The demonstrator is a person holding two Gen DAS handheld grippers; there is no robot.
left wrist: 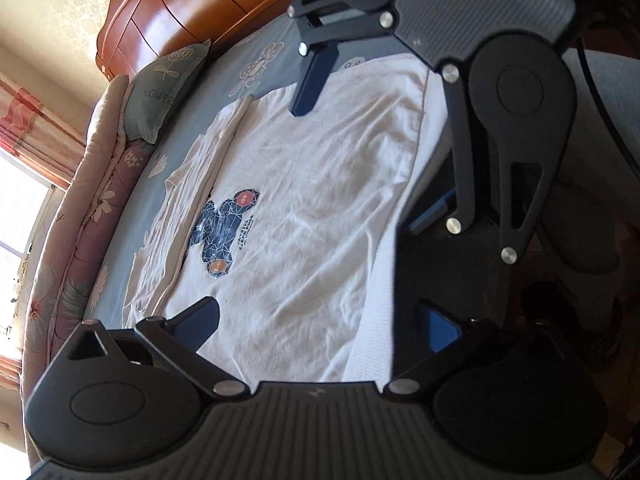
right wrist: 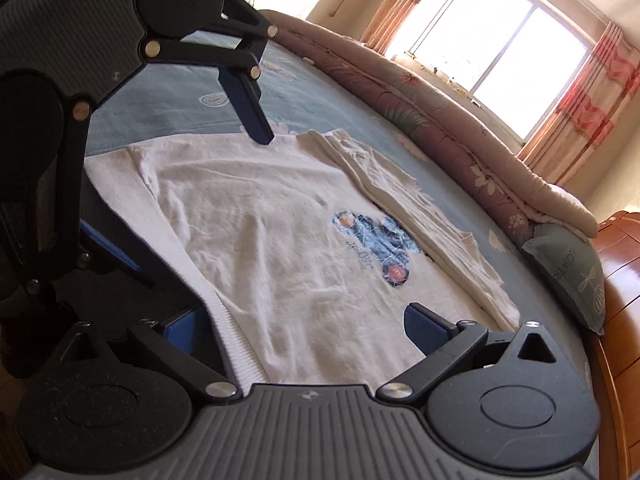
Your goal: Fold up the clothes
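Observation:
A white T-shirt [left wrist: 304, 184] with a dark blue graphic [left wrist: 228, 232] lies flat on the blue bed sheet [left wrist: 264, 60]. Its far side is folded inward into a strip [right wrist: 408, 200]. My left gripper [left wrist: 320, 324] is open at the shirt's ribbed near edge [left wrist: 376, 300], one finger over the cloth and the other past the edge. In the right wrist view, my right gripper [right wrist: 304, 324] is open at the same ribbed edge [right wrist: 224, 316], further along it. Each gripper shows in the other's view: the right gripper [left wrist: 364, 164] and the left gripper [right wrist: 184, 196], both wide open with the edge between their fingers.
A grey-green pillow [left wrist: 160, 92] lies at the head of the bed by the wooden headboard [left wrist: 180, 4]. A rolled floral quilt [right wrist: 460, 120] runs along the far side. Behind it are a bright window [right wrist: 500, 40] and pink curtains [right wrist: 592, 88]. Dark floor lies below the near bed edge.

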